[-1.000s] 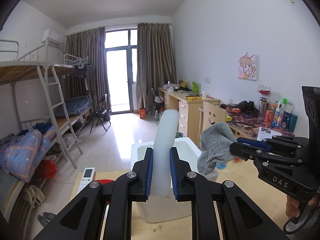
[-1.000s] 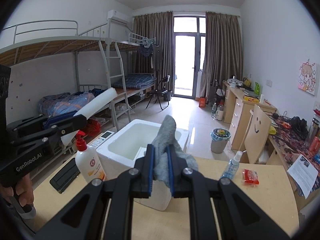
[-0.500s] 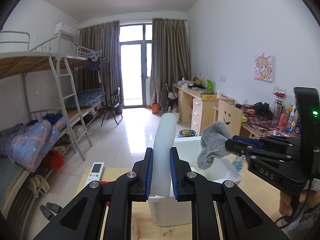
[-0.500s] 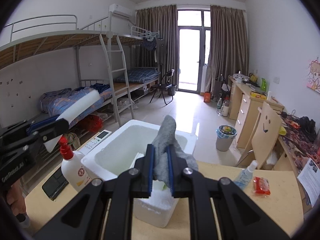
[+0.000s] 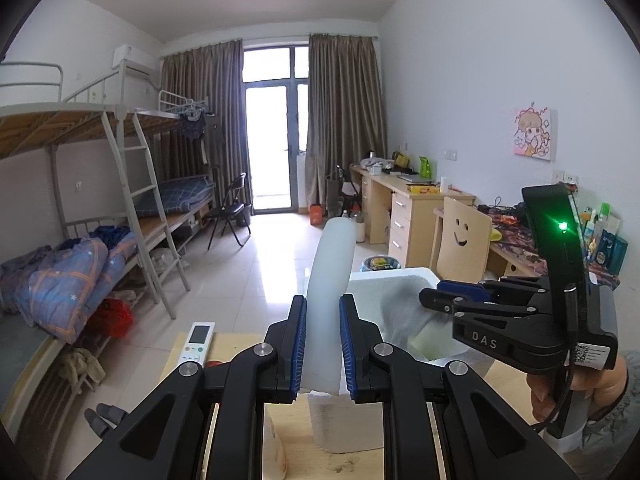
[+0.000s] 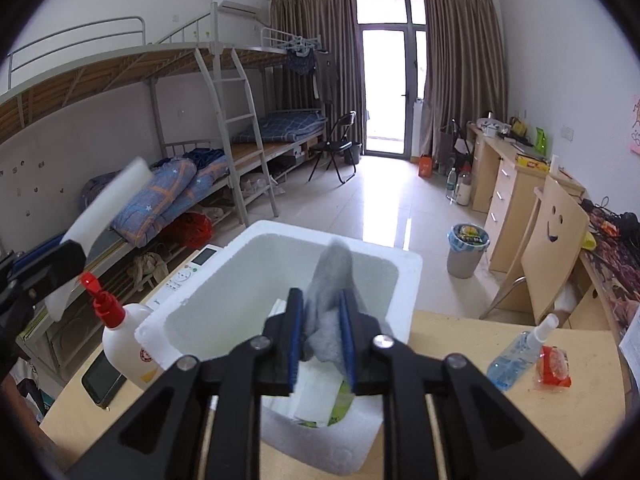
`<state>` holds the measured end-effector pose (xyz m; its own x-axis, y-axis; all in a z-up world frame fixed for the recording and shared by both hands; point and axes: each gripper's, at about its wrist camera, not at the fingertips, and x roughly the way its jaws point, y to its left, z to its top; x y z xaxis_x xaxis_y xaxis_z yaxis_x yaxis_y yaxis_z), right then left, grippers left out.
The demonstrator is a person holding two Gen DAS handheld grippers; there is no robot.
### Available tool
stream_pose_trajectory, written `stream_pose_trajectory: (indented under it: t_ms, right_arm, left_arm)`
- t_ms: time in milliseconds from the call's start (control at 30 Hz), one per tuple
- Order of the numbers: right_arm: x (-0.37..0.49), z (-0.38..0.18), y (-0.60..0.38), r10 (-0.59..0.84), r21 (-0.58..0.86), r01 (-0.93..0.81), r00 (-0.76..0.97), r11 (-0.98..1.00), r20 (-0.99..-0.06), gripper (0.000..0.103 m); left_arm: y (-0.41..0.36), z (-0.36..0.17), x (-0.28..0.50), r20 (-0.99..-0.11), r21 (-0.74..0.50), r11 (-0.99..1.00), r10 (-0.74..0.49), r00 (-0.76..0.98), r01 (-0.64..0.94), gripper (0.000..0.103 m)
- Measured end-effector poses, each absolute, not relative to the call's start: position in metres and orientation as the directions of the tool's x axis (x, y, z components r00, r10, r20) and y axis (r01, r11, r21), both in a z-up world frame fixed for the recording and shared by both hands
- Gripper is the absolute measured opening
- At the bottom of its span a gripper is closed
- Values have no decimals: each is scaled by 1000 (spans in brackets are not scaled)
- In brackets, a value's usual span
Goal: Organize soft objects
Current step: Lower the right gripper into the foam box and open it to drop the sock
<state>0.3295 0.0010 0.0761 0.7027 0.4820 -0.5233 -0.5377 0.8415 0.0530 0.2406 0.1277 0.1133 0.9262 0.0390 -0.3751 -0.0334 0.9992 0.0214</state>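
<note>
1. Gripping a pale white foam strip (image 5: 326,300), the left gripper (image 5: 322,344) has its blue pads pressed narrow on both sides of the strip, which stands up and leans a little to the right.
2. The right gripper (image 6: 321,336) is over the white foam box (image 6: 406,280); its jaws are opening, and the grey sock (image 6: 330,300) is between the blue pads, hanging down inside the box.
3. In the left wrist view the right gripper (image 5: 444,300) comes in from the right, with the sock (image 5: 404,316) drooping below its tips into the box (image 5: 416,274).
4. The box stands on a light wooden table (image 6: 540,420). Flat paper and a green packet (image 6: 340,404) lie on its floor.
5. Left of the box stand a white bottle with a red nozzle (image 6: 124,340) and, near it, a dark phone (image 6: 102,378). A white remote control (image 6: 188,272) lies at the far left side of the box.
6. On the right part of the table lie a blue spray bottle (image 6: 520,352) and a small red packet (image 6: 554,364), just beside each other.
</note>
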Motion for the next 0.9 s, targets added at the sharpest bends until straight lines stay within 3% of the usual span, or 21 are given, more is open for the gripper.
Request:
stream_pose_trajectory:
  t_ms: [133,200,267,367,500,633,700,900]
  right_arm:
    - [332,74,2,489,55,-546,695,836,-528,44]
    - [332,73,2,484,45,-544,702,838,-522,69]
    - [331,74,-2,484,49,-534,718,844,-501,77]
    - [329,83,-7,491,58,-535,721,843,-488,78]
    - [317,91,-14,479,50,-520,740,853,-472,89]
    - [298,101,-23,470,25,-517,756,856,-455,91]
    - [293,105,-27,476,30,-520,757,854,-447,98]
    - [272,116,-44,454,13,-493,791,870,-410,99]
  left_arm:
    - [126,114,240,-372,18,999,40,927,-36,18]
    - [127,115,240,-373,14,999,38,927,-35,18]
    - [127,115,240,-371,13,999,39,928,-36,18]
    - [125,115,241,-374,13,999,35,927,-32,18]
    - [123,115,242,-377,14,1000,21,926,-17,18]
    - [118,117,243,-381,15,1000,0,925,6,18]
    - [114,120,243,-378,17,1000,-8,926,16,18]
    - [102,126,249,-369,18,999,-35,929,45,18]
